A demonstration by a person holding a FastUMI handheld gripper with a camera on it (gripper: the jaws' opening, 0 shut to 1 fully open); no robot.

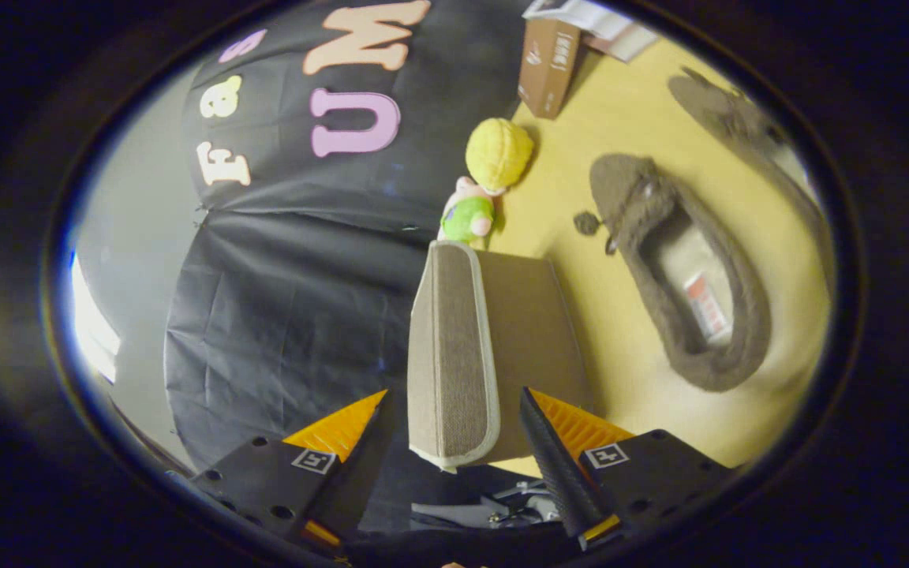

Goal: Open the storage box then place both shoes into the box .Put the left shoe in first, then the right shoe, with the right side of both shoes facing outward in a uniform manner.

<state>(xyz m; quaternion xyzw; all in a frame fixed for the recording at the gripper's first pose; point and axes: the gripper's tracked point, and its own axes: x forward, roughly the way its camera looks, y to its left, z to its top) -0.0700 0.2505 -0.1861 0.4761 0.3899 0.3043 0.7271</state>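
- My gripper (pixel 454 426) straddles the box lid (pixel 454 355); fingers wide, neither visibly pressing.
- I'd close squarely on the lid's edge before swinging it.
- Slipper (pixel 679 276) lies beyond, to the right.

Your handheld two-finger gripper (pixel 454 454) has two black angular finger mounts, each bearing a small square black-and-white marker tag. Round screw holes dot the left mount. Ribbed wedge-shaped plates sit behind both fingers.

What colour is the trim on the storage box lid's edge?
White trim on the beige woven storage box lid, clearest in the gripper view.
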